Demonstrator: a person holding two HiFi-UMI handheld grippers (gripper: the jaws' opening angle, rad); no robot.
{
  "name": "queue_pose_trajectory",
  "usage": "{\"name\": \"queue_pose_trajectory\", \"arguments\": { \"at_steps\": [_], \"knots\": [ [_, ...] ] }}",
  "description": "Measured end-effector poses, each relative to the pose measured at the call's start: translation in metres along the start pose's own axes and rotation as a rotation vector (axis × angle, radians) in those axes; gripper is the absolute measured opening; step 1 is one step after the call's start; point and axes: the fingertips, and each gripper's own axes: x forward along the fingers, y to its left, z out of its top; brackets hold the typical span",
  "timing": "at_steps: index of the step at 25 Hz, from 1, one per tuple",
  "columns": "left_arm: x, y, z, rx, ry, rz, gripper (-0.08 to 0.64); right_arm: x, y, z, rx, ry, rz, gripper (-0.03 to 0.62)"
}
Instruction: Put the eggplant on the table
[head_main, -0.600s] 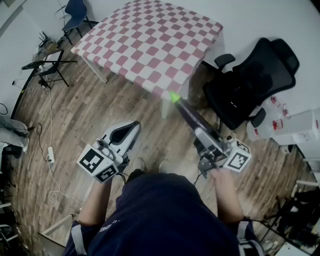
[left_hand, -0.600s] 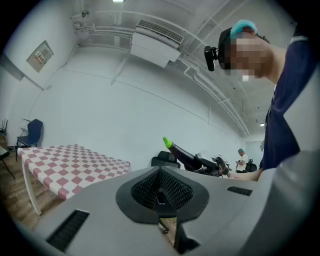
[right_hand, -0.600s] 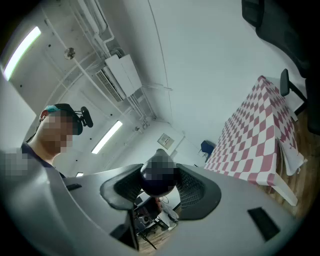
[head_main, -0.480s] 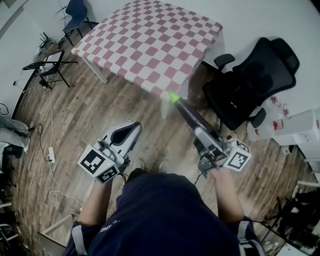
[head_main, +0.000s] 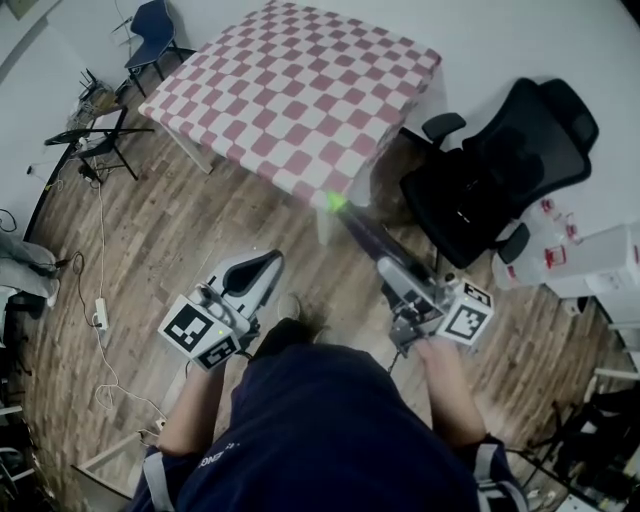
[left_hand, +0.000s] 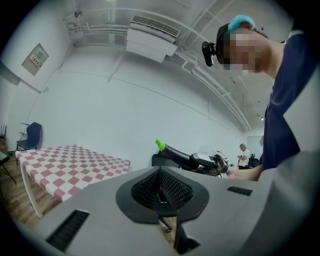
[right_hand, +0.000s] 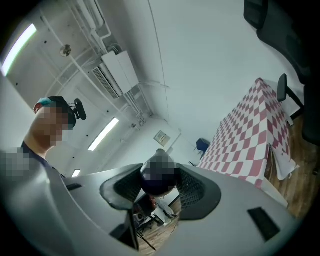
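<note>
While I stand on the brown plank floor (head_main: 220, 220) short of the square table with the red-and-white checked cloth (head_main: 300, 90), a black mesh office chair (head_main: 500, 165) sits just beside the table's near right corner. A blue chair (head_main: 150, 25) stands beyond the table's far left corner. Left of the table a black folding stand (head_main: 95, 135) rests on the boards, with a white power strip (head_main: 100, 312) and its cable nearer to me. Right of the table, past the office chair, are white containers with red labels (head_main: 565, 250). My right gripper (head_main: 392, 268) has its jaws spread fairly wide and pressed on the thick end of the long dark purple eggplant with a green tip (head_main: 365, 230). The eggplant points at the table's near corner, held in the air and not yet on the cloth. My left gripper (head_main: 262, 262) hangs short of the table's near edge, jaws closed together with nothing between them.
</note>
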Motion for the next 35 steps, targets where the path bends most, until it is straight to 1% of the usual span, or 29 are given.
{"name": "queue_pose_trajectory", "arguments": {
  "at_steps": [6, 12, 17, 21, 26, 28, 31, 35],
  "knots": [
    [0.026, 0.017, -0.001, -0.009, 0.002, -0.028, 0.029, 0.007, -0.025, 0.018, 0.026, -0.021, -0.017, 0.213],
    [0.055, 0.064, -0.005, -0.042, 0.004, -0.049, 0.029, 0.031, -0.070, 0.030, 0.037, -0.008, -0.069, 0.213],
    [0.090, 0.129, 0.000, -0.080, 0.009, -0.066, 0.029, 0.081, -0.114, 0.054, 0.045, 0.012, -0.105, 0.213],
    [0.118, 0.166, 0.001, -0.096, 0.024, -0.078, 0.029, 0.111, -0.152, 0.072, 0.051, 0.038, -0.134, 0.213],
    [0.128, 0.262, 0.017, -0.122, 0.030, -0.069, 0.029, 0.192, -0.191, 0.085, 0.071, 0.044, -0.164, 0.213],
    [0.136, 0.291, 0.028, -0.124, 0.025, -0.069, 0.029, 0.214, -0.204, 0.093, 0.066, 0.056, -0.182, 0.213],
    [0.149, 0.324, 0.038, -0.120, 0.022, -0.076, 0.029, 0.237, -0.220, 0.105, 0.062, 0.062, -0.207, 0.213],
    [0.166, 0.351, 0.040, -0.125, 0.032, -0.083, 0.029, 0.249, -0.250, 0.119, 0.071, 0.066, -0.254, 0.213]
  ]
}}
